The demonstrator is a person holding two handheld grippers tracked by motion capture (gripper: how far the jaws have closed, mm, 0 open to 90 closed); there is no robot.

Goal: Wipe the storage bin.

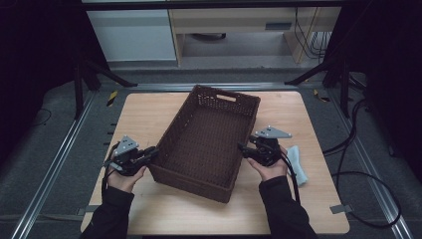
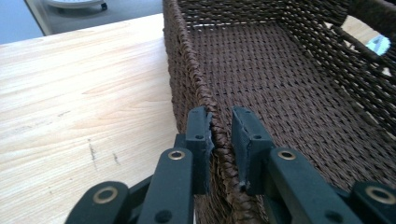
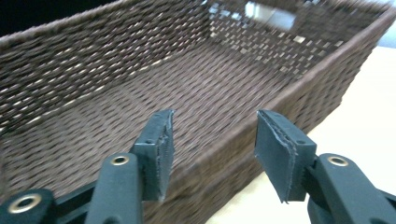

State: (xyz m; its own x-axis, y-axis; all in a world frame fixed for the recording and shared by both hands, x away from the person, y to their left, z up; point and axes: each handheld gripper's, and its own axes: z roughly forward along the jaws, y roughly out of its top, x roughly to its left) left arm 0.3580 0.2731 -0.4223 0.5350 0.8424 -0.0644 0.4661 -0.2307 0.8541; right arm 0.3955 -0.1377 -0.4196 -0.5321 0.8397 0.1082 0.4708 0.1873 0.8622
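A dark brown wicker basket (image 1: 209,134), empty, lies at an angle in the middle of the wooden table (image 1: 149,109). My left gripper (image 1: 152,153) is at its left long wall near the front corner. In the left gripper view the gripper (image 2: 219,140) is shut on the woven rim, one jaw outside and one inside the basket (image 2: 280,70). My right gripper (image 1: 242,148) is at the right long wall. In the right gripper view this gripper (image 3: 212,149) stands open, its jaws straddling the rim of the basket (image 3: 93,70) without pinching it.
A pale blue-white cloth (image 1: 297,162) lies on the table right of my right hand, and shows through the weave as the cloth (image 2: 379,44). Bare wood spreads left of the basket (image 2: 84,93). Cables (image 1: 358,174) loop on the floor at the right.
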